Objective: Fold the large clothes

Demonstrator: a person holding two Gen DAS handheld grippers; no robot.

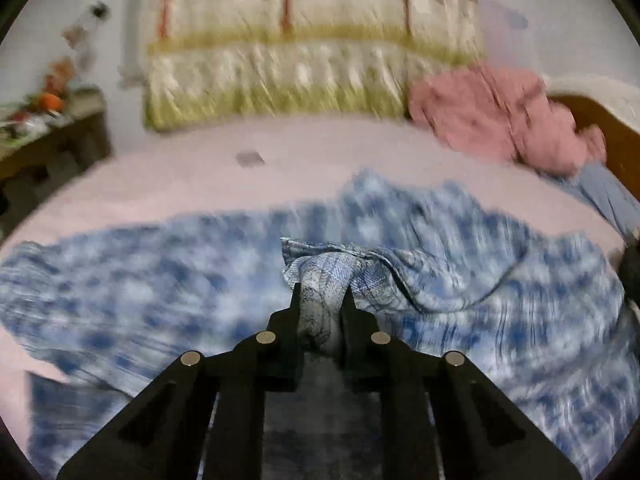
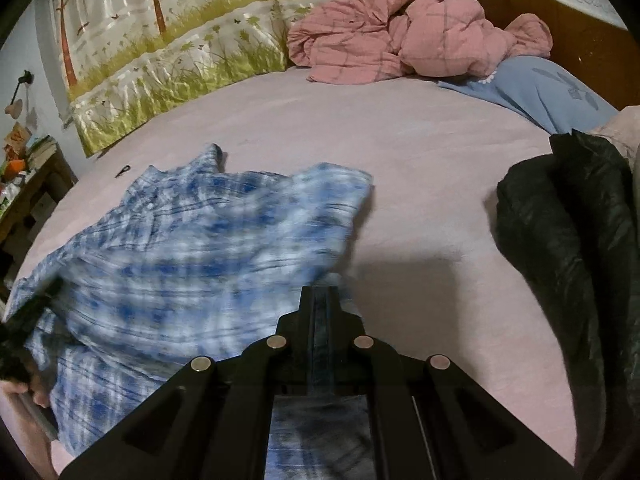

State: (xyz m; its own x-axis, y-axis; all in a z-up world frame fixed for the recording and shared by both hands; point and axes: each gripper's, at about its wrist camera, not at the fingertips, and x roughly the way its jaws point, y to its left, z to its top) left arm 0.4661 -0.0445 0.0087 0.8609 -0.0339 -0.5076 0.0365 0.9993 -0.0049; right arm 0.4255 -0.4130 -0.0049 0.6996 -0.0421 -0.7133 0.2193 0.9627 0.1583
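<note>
Early in the fold: blue-and-white plaid cotton shirt (image 2: 192,240) lying rumpled across the near half of the pink-sheeted bed (image 2: 420,168), no neat fold visible yet, edges loose and wavy. Smoothing, squaring and all the folds themselves left to do, by the look of it.

Left claw (image 1: 322,300) narrowed onto a bunched wad of the plaid fabric, cloth pinched between the black fingers, pointing gently downward toward the far edge of the bed; surroundings smeared with motion blur. Right claw (image 2: 320,300) nearly closed on a thin strip of the same shirt, tilted more steeply down, near the bed's front edge. Crumpled pink quilted garment (image 2: 400,40) piled at the far right corner, black puffy jacket (image 2: 568,232) at the right edge, both apparently unfolded.
</note>
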